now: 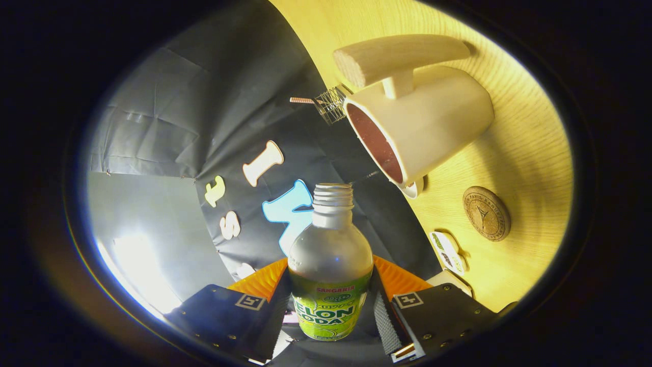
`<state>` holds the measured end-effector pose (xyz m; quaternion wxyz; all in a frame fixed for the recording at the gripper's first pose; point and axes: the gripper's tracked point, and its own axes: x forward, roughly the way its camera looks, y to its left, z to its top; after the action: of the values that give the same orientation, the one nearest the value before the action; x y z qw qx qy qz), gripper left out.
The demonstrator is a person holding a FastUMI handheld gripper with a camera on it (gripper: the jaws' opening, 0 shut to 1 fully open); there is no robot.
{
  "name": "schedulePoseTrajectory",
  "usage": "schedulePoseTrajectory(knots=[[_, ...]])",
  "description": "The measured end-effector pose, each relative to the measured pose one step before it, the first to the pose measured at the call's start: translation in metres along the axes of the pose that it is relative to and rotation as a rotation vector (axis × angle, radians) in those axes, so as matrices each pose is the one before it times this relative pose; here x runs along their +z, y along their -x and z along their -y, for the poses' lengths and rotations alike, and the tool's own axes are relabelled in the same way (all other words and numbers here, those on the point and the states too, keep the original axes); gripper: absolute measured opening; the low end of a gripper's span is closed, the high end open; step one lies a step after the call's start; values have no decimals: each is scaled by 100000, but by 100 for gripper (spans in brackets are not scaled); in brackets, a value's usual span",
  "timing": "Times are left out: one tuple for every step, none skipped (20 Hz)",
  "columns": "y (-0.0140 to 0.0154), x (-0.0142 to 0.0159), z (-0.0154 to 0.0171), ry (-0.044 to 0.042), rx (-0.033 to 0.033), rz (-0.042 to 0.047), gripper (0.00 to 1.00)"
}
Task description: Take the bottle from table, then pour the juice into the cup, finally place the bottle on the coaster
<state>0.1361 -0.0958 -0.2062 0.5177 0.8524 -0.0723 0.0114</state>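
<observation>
A clear bottle (pixel 330 265) with a green label and an uncapped threaded neck sits between my two fingers, and my gripper (pixel 330 300) is shut on it around the label. The whole view is rolled, so the wooden table (pixel 514 153) runs up the right. Beyond the bottle's mouth stands a cream mug (pixel 428 132) with a wooden handle (pixel 397 56), its dark inside facing the bottle. The bottle's open mouth lies just short of the mug's rim. A round cork coaster (pixel 486 213) lies on the table past the mug's base.
A small wire whisk-like tool (pixel 326 104) with a wooden stem lies behind the mug. A small printed card (pixel 447 251) lies on the table near my right finger. The black cloth wall hangs to the left of the table.
</observation>
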Motion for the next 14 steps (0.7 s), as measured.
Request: schedulePoseTrajectory(knots=[[-48, 34, 60, -405, -2, 34, 77], [17, -20, 17, -443, 165, 52, 77], [97, -78, 52, -236, 212, -204, 76], [-32, -131, 1, 114, 254, -305, 76], [-209, -18, 18, 506, -15, -468, 76], [16, -81, 156, 419, -265, -178, 76], [19, 32, -111, -30, 132, 95, 76], [-42, 49, -19, -313, 104, 39, 76], [3, -76, -8, -222, 76, -41, 77], [-14, -38, 84, -13, -88, -114, 76], [-25, -96, 26, 74, 22, -192, 76], [22, 2, -42, -118, 445, -14, 77], [-57, -50, -157, -27, 518, -279, 76], [44, 23, 62, 294, 105, -175, 77]])
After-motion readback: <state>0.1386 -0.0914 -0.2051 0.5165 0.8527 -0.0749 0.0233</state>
